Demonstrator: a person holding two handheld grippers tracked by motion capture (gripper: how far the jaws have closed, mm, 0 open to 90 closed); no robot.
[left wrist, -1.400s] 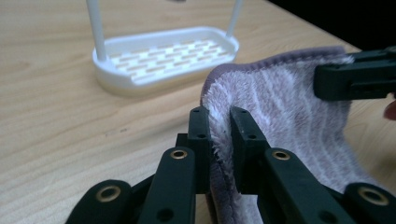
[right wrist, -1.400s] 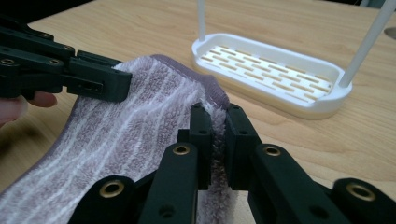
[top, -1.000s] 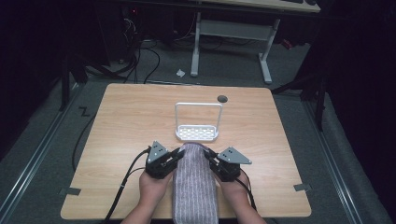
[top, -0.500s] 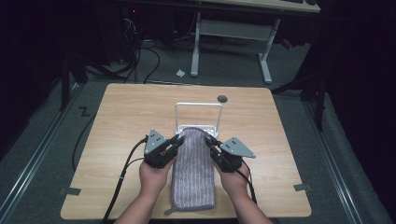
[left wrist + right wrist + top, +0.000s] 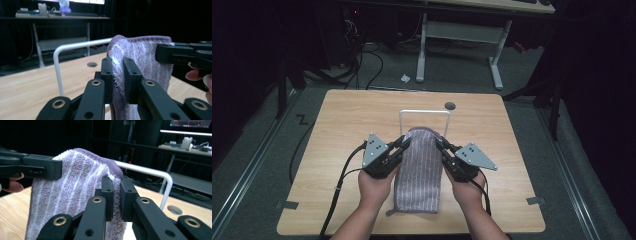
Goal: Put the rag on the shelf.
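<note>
Striped purple towel [image 5: 419, 167]: long axis running away from the person, far end raised before white rack [image 5: 424, 113]. Left gripper [image 5: 403, 143] and right gripper [image 5: 441, 144] each clamp one far corner edge, jaws closed on cloth

Light wood table [image 5: 352, 130] w/ rounded corners, on grey floor [image 5: 272, 145]. On it: white wire rack [image 5: 424, 114] near centre-back, and near end of striped purple towel [image 5: 417, 197]. Dark round hole [image 5: 450, 105] just behind rack.
</note>
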